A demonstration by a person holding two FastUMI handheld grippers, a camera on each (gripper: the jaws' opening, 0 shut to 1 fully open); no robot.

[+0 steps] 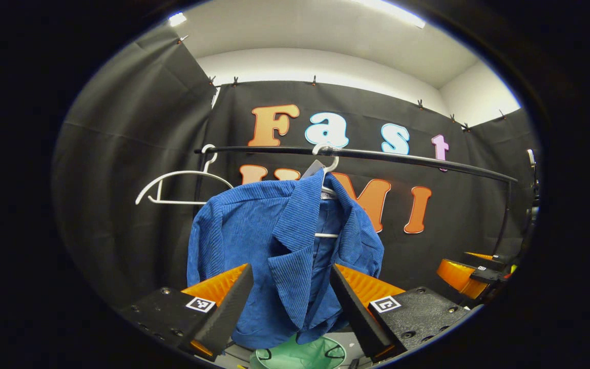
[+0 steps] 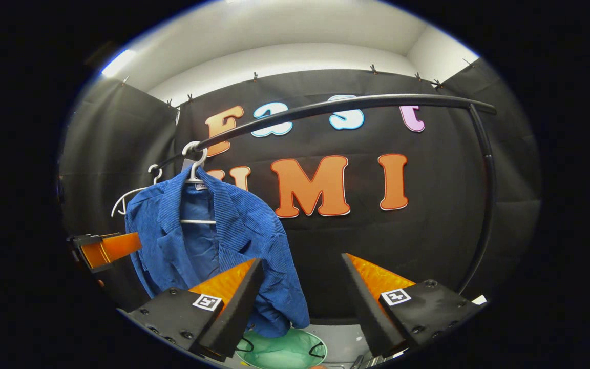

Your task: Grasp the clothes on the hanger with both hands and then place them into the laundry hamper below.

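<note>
Here we are in the booth, and the blue corduroy jacket (image 1: 285,256) hangs on a white hanger (image 1: 325,164) hooked over the black rail (image 1: 402,159), collar up, front panels falling open and its hem dangling just above the green laundry hamper (image 1: 300,354) on the floor. From the left gripper view, the left gripper (image 1: 291,302) sits square in front of the garment, its fingers spread wide with the jacket's lower front framed between them, nothing pressed, no contact I can be sure of. That same view picks up a second, empty white hanger (image 1: 177,187) further along the rail to one side, and at the far edge the orange and black tip of the right gripper (image 1: 471,277). Over to the right gripper view: the right gripper (image 2: 300,297) is also gaping, fingers well apart, but it points mostly at the black cloth wall (image 2: 428,230), with the jacket (image 2: 213,241) off towards one side, its sleeve edge overlapping the nearer finger; whether they touch I cannot tell. This angle shows the rail (image 2: 377,102) bending down into its upright post, and the hamper (image 2: 282,351) peeking up low between the fingers. The left gripper (image 2: 103,251) pokes in beside the jacket's far flank.
</note>
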